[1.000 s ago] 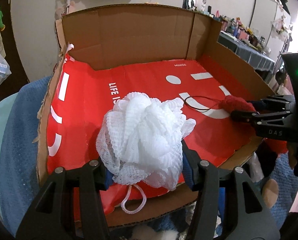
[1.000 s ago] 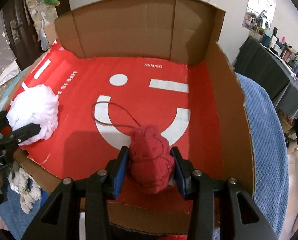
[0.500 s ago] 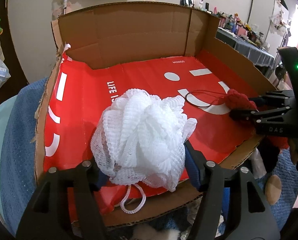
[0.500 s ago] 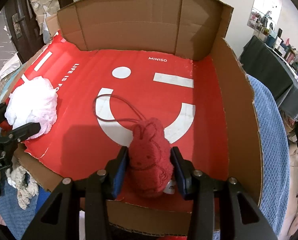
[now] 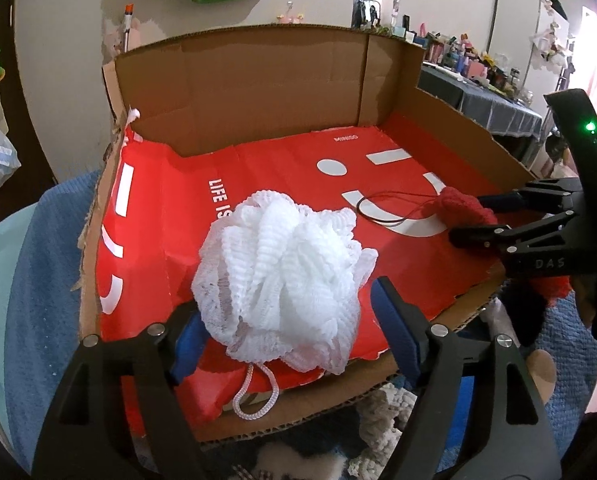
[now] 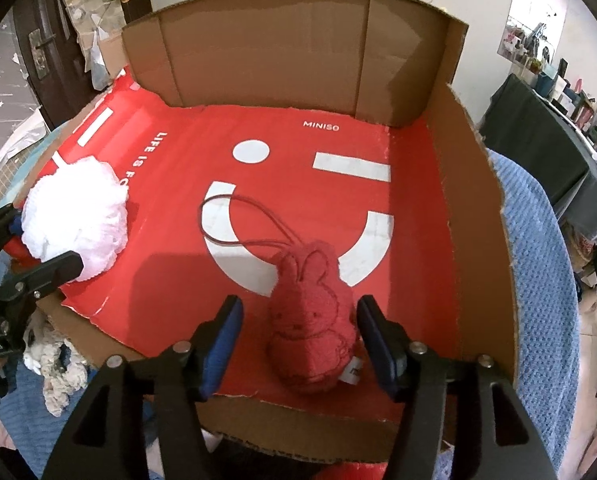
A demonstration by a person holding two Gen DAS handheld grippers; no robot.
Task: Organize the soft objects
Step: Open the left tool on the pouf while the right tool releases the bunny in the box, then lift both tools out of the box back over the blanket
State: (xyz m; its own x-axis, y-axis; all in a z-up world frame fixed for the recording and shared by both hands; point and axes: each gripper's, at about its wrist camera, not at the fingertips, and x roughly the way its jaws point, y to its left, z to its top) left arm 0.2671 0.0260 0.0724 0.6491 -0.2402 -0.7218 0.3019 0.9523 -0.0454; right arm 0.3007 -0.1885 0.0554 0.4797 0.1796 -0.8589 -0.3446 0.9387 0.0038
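A white mesh bath sponge [image 5: 282, 280] lies on the red liner near the front left of the cardboard box [image 5: 258, 80]. My left gripper [image 5: 290, 332] is open, its blue pads standing apart on either side of the sponge. A red plush bunny [image 6: 312, 320] with a thin cord loop [image 6: 234, 220] lies at the box's front right. My right gripper [image 6: 298, 336] is open around it, with gaps on both sides. The sponge also shows in the right wrist view [image 6: 74, 220], and the bunny in the left wrist view [image 5: 458, 208].
The box [image 6: 474, 240] has tall back and right walls and a low front edge. It rests on a blue blanket [image 6: 538, 280]. Pale soft items [image 6: 58, 360] lie in front of the box. A dark table [image 5: 494, 112] with clutter stands at the right.
Both grippers have opened. The sponge and the bunny were held one second ago and now lie free on the red liner. Both grippers have drawn back slightly.
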